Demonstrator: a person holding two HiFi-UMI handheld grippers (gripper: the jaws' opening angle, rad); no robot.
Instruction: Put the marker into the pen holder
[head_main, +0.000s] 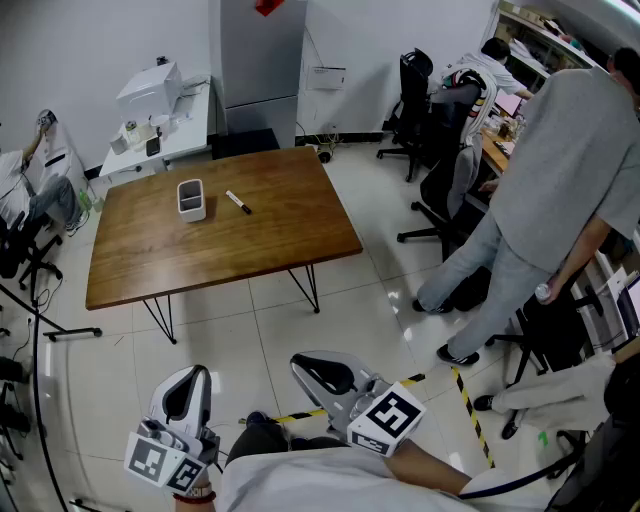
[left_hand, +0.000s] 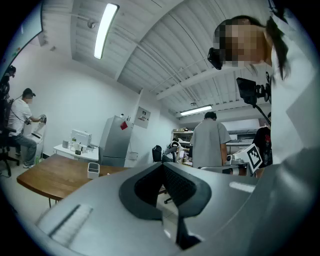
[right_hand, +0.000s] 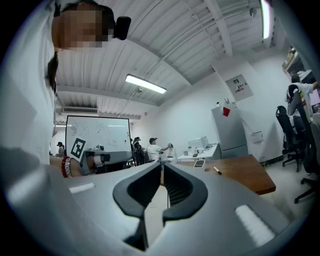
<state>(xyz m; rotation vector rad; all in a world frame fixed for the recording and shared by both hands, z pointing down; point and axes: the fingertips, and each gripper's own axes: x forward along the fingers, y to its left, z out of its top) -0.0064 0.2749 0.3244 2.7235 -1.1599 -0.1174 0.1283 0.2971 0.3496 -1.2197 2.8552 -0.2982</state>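
Left gripper (head_main: 187, 378) and right gripper (head_main: 322, 366) sit closed, empty, far from the bench (head_main: 290, 235); a clumsy pinch may roll the thin marker (head_main: 238, 202) away from the pen holder (head_main: 191, 198).

Table (head_main: 200, 250): warm brown wood grain, thin black legs.
Pen holder (head_main: 191, 198): white walls, darker inside.
Marker (head_main: 238, 202): pale barrel, black at one end, possibly at both; too small to be sure.
Left gripper (head_main: 190, 380) and right gripper (head_main: 318, 368): light grey shells with black ribbed pads. Their cubes carry black-on-white square patterns.
Floor (head_main: 370, 290): glossy white tiles, crossed by yellow-and-black striped tape (head_main: 470, 410).
Cabinet (head_main: 258, 60): grey, with a red tag.
Standing person (head_main: 560, 170): grey top, blue-grey jeans, dark shoes.
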